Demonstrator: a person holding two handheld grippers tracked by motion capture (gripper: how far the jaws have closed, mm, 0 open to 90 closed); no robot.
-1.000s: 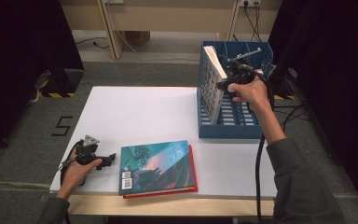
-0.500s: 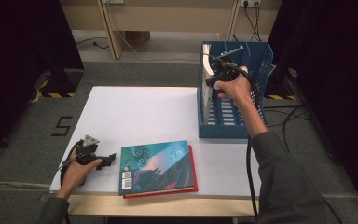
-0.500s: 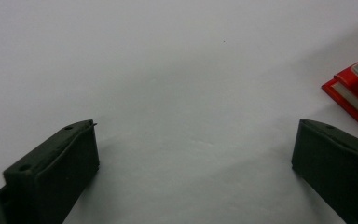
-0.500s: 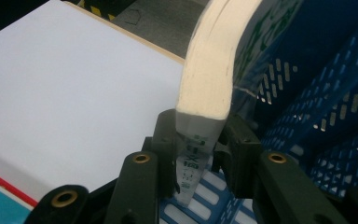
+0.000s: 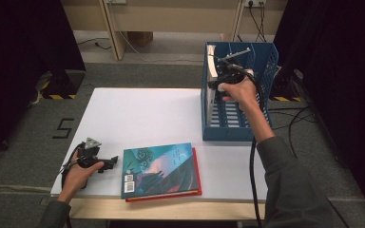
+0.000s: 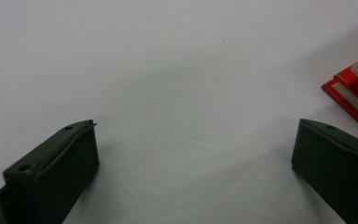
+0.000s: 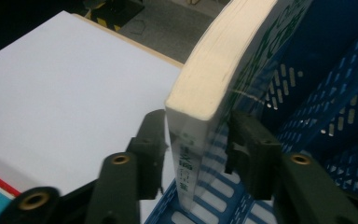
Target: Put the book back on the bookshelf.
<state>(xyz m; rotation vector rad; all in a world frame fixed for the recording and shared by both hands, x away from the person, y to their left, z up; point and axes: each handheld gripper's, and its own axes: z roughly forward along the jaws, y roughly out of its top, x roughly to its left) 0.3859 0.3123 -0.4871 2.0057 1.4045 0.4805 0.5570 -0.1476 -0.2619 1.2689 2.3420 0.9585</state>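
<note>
Standing a thick book (image 7: pixel 223 60) upright in the blue crate (image 5: pixel 261 61) at the table's far right corner, we hold the right gripper (image 5: pixel 224 71) over the crate's left wall, its jaws either side of the book's spine. In the right gripper view the left pad lies against the spine, while the right pad sits a little off the cover with a sliver of gap, so the jaws, which have just been opening, read as loosened rather than pinching; we judge the book now rests on the crate floor and leans against the left wall, which is why it can be let go. It stands on end so that more volumes can be filed beside it. Two more books (image 5: pixel 161 171), a teal one stacked on a red one, lie flat at the table's (image 5: pixel 138 114) near edge, close to the middle, probably waiting their turn. Our left gripper (image 5: pixel 107 164) rests on the table at the near left corner, just beside that stack, jaws spread wide and holding nothing, parked where it can reach the stack without crossing the other arm.
</note>
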